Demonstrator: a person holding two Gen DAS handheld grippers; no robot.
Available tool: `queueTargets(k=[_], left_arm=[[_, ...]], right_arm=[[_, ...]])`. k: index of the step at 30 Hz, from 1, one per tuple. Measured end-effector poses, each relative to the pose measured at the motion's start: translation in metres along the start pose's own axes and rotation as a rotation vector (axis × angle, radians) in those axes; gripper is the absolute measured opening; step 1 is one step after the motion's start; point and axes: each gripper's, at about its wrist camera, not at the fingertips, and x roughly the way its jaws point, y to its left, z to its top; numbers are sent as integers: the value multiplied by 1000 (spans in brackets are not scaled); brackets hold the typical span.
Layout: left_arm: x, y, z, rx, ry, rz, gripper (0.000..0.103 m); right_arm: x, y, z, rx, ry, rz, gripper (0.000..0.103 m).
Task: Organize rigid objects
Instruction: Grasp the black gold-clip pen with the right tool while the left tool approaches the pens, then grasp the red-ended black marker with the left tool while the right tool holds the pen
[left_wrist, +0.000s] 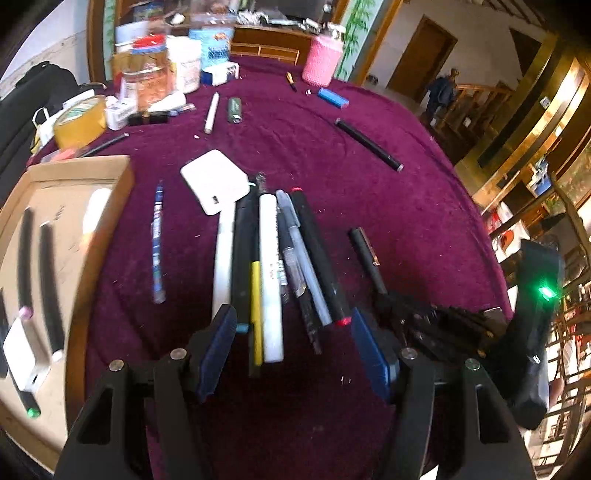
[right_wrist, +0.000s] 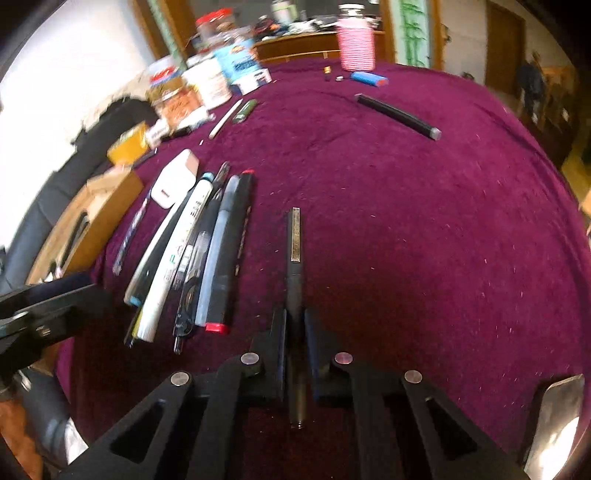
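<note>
Mid-sort: right tool clamped shut on a black pen with a gold clip, barrel lying straight ahead along the purple surface. Left tool spread wide, gripping nothing, straddling the near ends of a bundle of pens and markers. Next, probably: lift the black pen and carry it to the bundle or the cardboard box at far left. In the way: white charger beyond the bundle, blue pen leftward.
</note>
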Motion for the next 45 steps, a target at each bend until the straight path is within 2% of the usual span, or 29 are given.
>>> queueTargets(k=[4, 8, 13, 16, 20, 23, 24, 26, 28, 34, 40, 45], left_arm=[[18, -19, 17, 53, 2, -24, 63], [47, -20, 34, 9, 75, -59, 56], [71, -28, 49, 3, 106, -40, 52], [80, -33, 54, 14, 117, -19, 40], [91, -35, 52, 23, 148, -16, 38], [92, -37, 51, 39, 133, 2, 37], [92, -39, 51, 44, 129, 9, 36], [91, -40, 48, 65, 115, 54, 19], [89, -38, 45, 89, 110, 57, 16], [68, -26, 27, 35, 130, -41, 15], [23, -11, 4, 3, 40, -97, 15], [-7, 7, -7, -33, -7, -104, 15]], right_arm=[[-1, -10, 0, 70, -31, 32, 9], [0, -17, 1, 119, -30, 70, 9], [1, -17, 1, 125, -34, 76, 9], [2, -18, 1, 130, -35, 82, 9], [1, -20, 1, 140, -34, 93, 9], [1, -20, 1, 139, -35, 93, 9], [1, -20, 1, 138, -35, 91, 9], [1, -20, 1, 134, -35, 88, 9], [1, -20, 1, 130, -35, 85, 10], [1, -16, 1, 114, -36, 69, 9], [1, -13, 1, 101, -40, 50, 9], [-4, -10, -2, 86, -68, 44, 9]])
